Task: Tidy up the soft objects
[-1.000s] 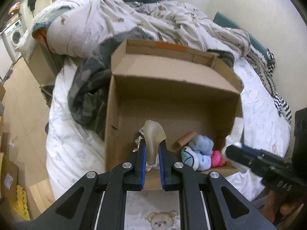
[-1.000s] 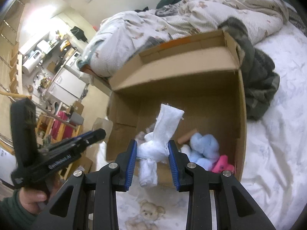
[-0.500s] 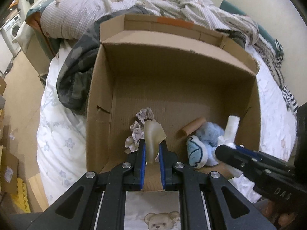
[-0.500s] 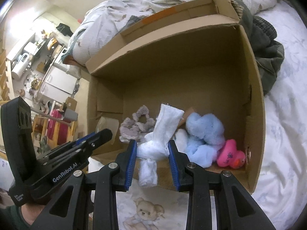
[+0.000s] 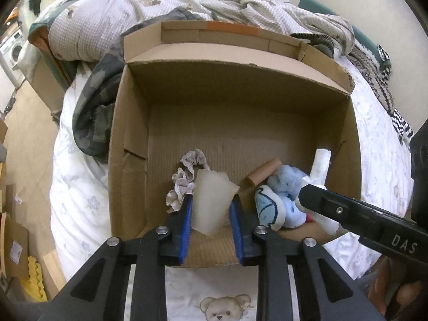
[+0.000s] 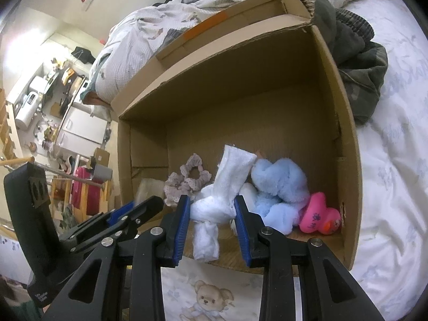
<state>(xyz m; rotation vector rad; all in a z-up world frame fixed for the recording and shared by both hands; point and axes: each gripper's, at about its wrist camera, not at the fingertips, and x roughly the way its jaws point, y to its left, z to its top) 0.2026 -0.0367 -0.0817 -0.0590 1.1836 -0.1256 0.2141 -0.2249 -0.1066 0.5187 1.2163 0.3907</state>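
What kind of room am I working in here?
Most likely a bedroom in a small home. The cardboard box sits on a bed with white floral sheets, a rumpled duvet is heaped behind it, and a washing machine shows in the adjoining space.

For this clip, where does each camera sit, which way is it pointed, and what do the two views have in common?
Left wrist: on the left gripper, facing into the cardboard box on the bed; own fingers flank a translucent pad; the right gripper enters from the right.
Right wrist: on the right gripper, facing the same box; fingers clamp a knotted white cloth; the left gripper shows at left.
Shared: box, scrunchie, blue plush, white cloth, teddy-print sheet.
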